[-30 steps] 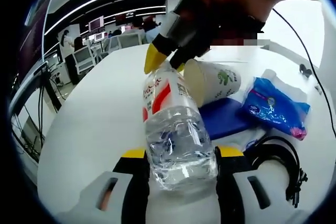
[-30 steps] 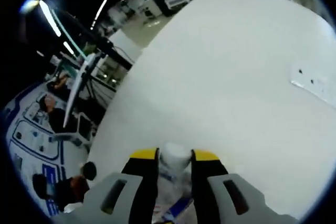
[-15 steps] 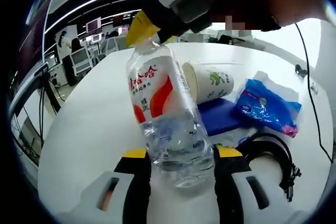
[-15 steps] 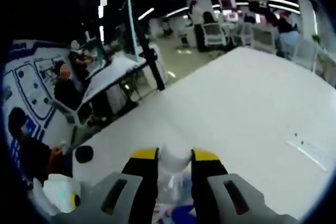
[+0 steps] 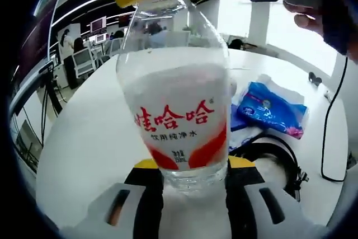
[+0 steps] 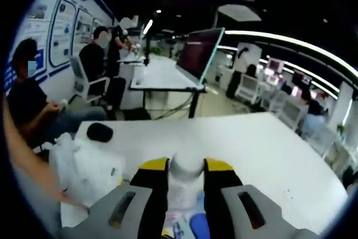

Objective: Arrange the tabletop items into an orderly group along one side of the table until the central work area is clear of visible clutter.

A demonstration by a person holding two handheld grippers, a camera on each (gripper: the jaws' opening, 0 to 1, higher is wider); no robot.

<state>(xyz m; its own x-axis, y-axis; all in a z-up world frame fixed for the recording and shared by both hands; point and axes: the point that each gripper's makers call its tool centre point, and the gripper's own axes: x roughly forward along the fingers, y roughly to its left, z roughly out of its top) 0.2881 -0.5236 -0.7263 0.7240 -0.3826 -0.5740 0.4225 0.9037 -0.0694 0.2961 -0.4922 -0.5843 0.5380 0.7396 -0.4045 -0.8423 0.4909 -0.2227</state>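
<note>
- The table (image 5: 84, 149) is the white round surface across the lower half of the left gripper view; in the right gripper view it runs across the middle of the frame.
- The bottle (image 5: 176, 99) stands at centre frame in the left gripper view, clear, with a white and red label. Its long axis runs from bottom to top of that frame, base down between the jaws and neck at the upper edge.
- The left gripper (image 5: 187, 167) sits at bottom centre, its yellow-tipped jaws pressed against the bottle's base on either side, clamped on it.
- The right gripper (image 6: 187, 165) sits at bottom centre of its own view, jaws closed on the white cap (image 6: 187, 163); in the left gripper view its yellow tip shows at the top, over the bottle's neck.
- So both grippers hold one bottle, left at the base, right at the cap, in line along its length. The coming move likely turns on keeping that axis upright while it is carried to the side.
- A blue packet (image 5: 271, 110) lies right of centre in the left gripper view.
- A black cable (image 5: 279, 152) coils at lower right, just beside the packet.
</note>
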